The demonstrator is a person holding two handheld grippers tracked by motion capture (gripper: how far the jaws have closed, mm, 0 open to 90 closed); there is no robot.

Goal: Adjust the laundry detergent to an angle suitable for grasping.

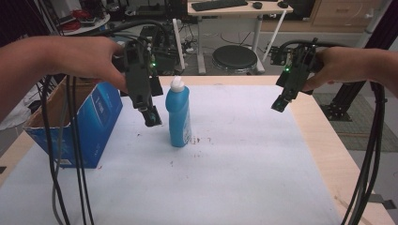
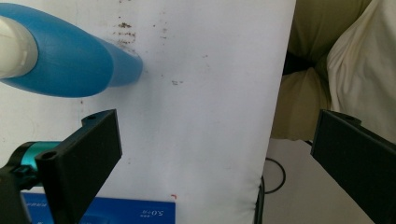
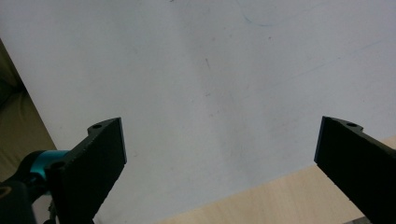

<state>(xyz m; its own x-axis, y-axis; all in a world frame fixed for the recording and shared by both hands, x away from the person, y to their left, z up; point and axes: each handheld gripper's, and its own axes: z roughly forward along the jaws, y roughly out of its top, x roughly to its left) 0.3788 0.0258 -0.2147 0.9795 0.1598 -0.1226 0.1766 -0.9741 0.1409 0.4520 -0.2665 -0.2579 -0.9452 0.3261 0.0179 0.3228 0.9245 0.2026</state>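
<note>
So the blue bottle (image 1: 179,117) with its white cap is standing upright on the white sheet (image 1: 225,178), toward the table's far edge, left of the middle. Hanging just beside it is the left gripper (image 1: 152,116), jaws wide apart and holding nothing. Over by the right edge, the right gripper (image 1: 280,103) is hovering, likewise spread and empty. A blue box (image 1: 94,126) is sitting at the left edge.

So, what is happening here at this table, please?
A person holds a two-jaw gripper in each hand above a table covered with a white sheet. The left gripper hangs open just beside an upright blue bottle with a white cap, not touching it. The right gripper is open too, in the air near the sheet's right edge, holding nothing. An open blue cardboard box stands at the left. Likely the bottle will be grasped next.
</note>
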